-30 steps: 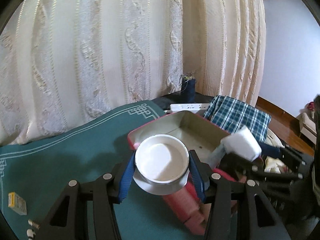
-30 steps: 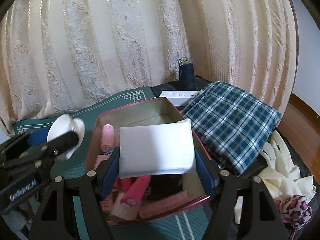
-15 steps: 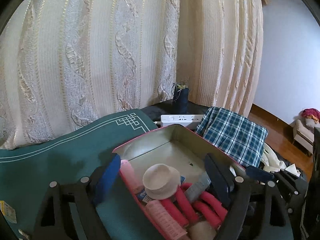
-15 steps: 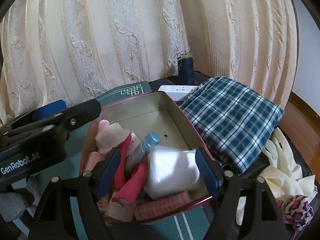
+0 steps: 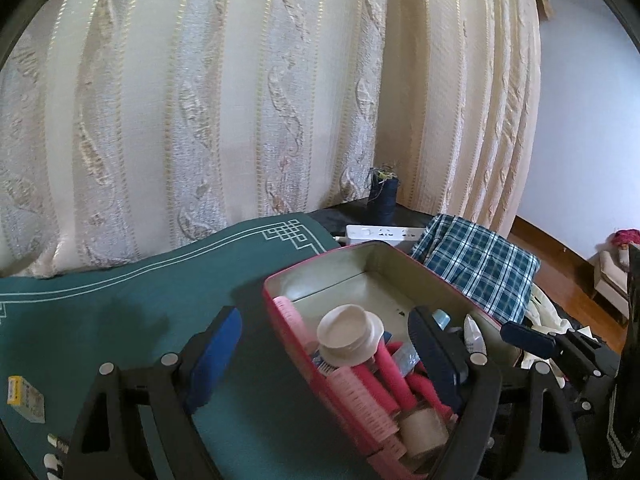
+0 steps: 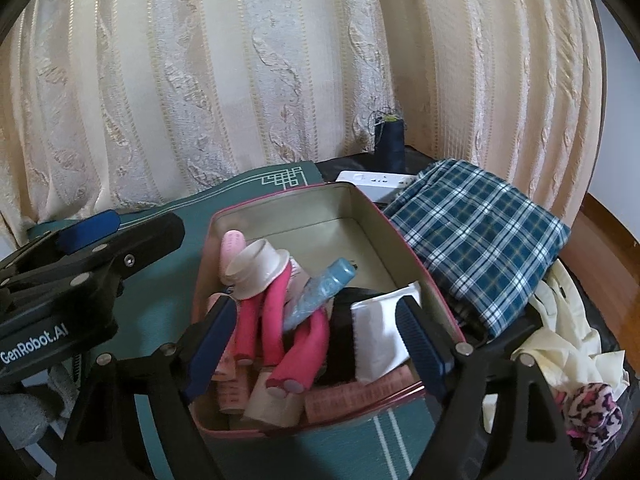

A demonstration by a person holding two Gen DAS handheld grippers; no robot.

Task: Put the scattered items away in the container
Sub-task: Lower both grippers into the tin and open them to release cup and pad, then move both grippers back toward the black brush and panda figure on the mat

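A red tin (image 5: 298,270) (image 6: 280,200) sits on the green mat and holds pink hair rollers (image 6: 280,312), a blue tube (image 6: 320,288), a white cap-like cup (image 5: 350,334) (image 6: 256,266) and a white packet (image 6: 378,334). My left gripper (image 5: 324,344) is open and empty, its jaws wide apart above the tin's near-left end. My right gripper (image 6: 316,340) is open and empty over the tin's near end, with the white packet lying by its right finger. The left gripper also shows in the right wrist view (image 6: 88,236) at the left.
A small yellow and white box (image 5: 24,398) lies on the green mat (image 5: 120,280) at the left. A plaid cloth (image 6: 476,236), a white power strip (image 6: 376,180), a dark thread spool (image 6: 390,140), cream fabric (image 6: 560,344) and a leopard scrunchie (image 6: 596,412) lie right of the tin. Curtains hang behind.
Both grippers opened: the left let the white cup drop into the tin, the right let the white packet drop in. Both have pulled back slightly.
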